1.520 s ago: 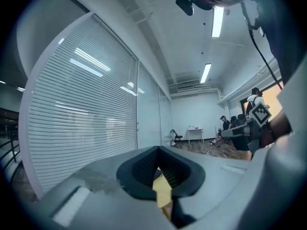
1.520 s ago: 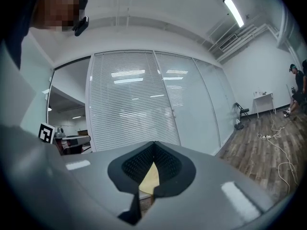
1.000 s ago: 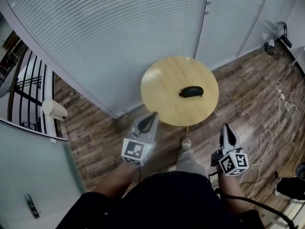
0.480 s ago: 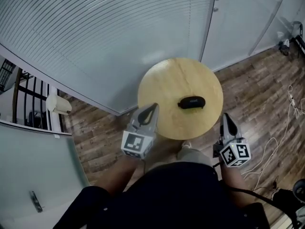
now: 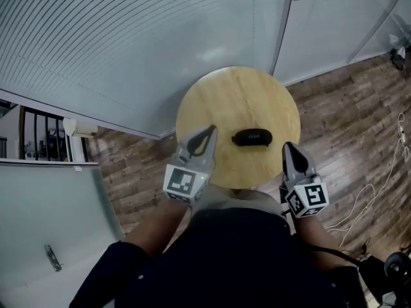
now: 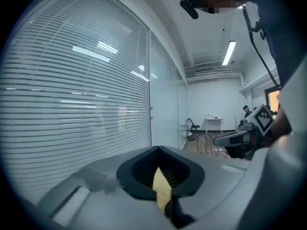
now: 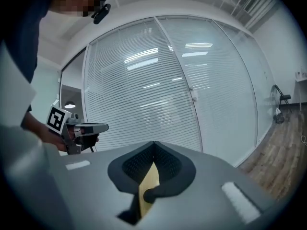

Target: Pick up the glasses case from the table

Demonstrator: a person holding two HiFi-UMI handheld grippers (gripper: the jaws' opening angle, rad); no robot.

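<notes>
Lying on round counter (image 5: 218, 101): glasses case (image 5: 252, 136), long axis crosswise, between left tongs (image 5: 209, 132) and right tongs (image 5: 287, 147); both pairs closed, empty, about equally near.

No legible txt, nos. or brand names anywhere. Faint pale mark on top of glasses case (image 5: 252, 136): too small to read. Black-and-white square codes on cube (image 5: 185, 182) of left gripper (image 5: 209, 131) and on cube (image 5: 307, 199) of right gripper (image 5: 287, 146): block patterns only, no letters or digits. Same codes seen again from the gripper views, still pattern only.
</notes>
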